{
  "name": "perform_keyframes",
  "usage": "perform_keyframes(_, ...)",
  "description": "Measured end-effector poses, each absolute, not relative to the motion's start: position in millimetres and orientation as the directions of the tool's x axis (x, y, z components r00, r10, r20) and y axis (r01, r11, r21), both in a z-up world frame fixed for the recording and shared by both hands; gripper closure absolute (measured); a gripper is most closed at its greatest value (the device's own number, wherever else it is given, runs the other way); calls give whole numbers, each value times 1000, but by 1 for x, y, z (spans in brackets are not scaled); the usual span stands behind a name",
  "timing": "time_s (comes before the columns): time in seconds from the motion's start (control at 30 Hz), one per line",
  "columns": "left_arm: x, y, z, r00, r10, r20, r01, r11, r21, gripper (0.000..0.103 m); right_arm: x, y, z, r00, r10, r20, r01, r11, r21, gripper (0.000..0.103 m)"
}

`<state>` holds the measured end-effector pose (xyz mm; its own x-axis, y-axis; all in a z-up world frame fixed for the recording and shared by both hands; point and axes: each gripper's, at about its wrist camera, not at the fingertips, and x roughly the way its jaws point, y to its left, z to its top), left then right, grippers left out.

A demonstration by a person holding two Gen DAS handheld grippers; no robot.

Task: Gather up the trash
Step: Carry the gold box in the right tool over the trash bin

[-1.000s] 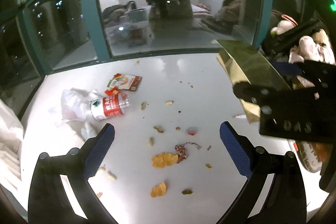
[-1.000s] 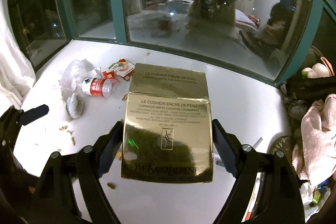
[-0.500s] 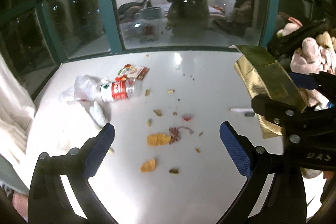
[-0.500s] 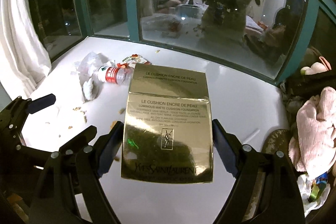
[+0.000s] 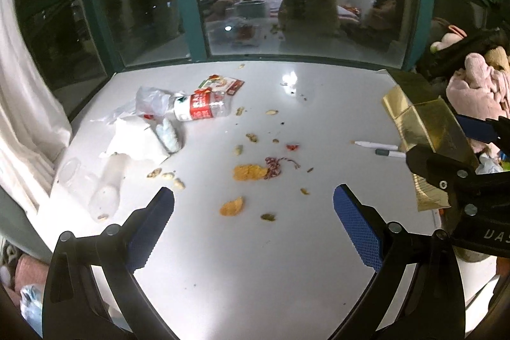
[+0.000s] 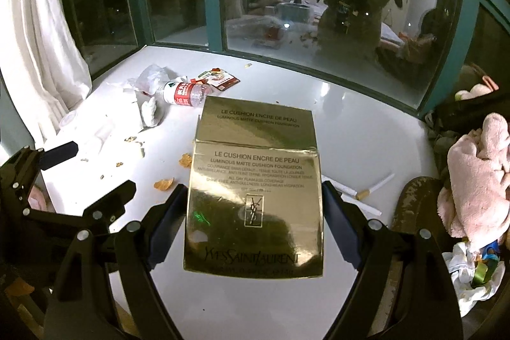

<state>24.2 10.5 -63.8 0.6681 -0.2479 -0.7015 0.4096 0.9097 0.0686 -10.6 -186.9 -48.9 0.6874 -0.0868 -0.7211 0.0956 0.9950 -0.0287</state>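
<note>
While the right gripper [image 6: 253, 206] clamps a gold box [image 6: 255, 193] above the white desk [image 5: 255, 260], the left gripper [image 5: 253, 212] hangs wide w/ nothing in it; bottle [image 5: 202, 108], wrappers & crumbs litter the desk's far-left side.

— Clear run? Bare patch of glossy white tabletop [image 5: 255, 260] in front, only scattered orange crumbs [image 5: 250, 172] beyond.
— Left blocked by crushed clear plastic bottle [image 5: 200, 107] and crumpled white tissue [image 5: 137, 142]; right by white pens [image 5: 377, 145].
</note>
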Motion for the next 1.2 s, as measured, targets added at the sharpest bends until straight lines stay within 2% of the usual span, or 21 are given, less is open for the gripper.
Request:
perform_keyframes(0.3, 2, 76, -49, 708, -239, -665, 359, 932, 47, 6, -28, -135, -40, 702, -120, -702, 99, 993, -70, 24)
perform_keyframes(0.6, -31, 159, -61, 694, -236, -680, 321, 947, -2, 6, -63, -57, -50, 676, -125, -726, 100, 992, -78, 24)
perform_keyframes(0.7, -46, 179, -67, 701, -193, -686, 295, 955, 32, 6, -73, -30, -57, 658, -106, -746, 61, 994, -88, 24)
perform_keyframes(0.9, -61, 226, -61, 718, -132, -684, 189, 982, 10, 6, -75, 12, -51, 680, -47, -732, -48, 993, -108, 24)
perform_keyframes(1.2, -112, 284, -48, 747, 45, -664, -18, 999, 47, 6, -89, 66, -41, 696, 118, -709, -256, 962, -92, 23)
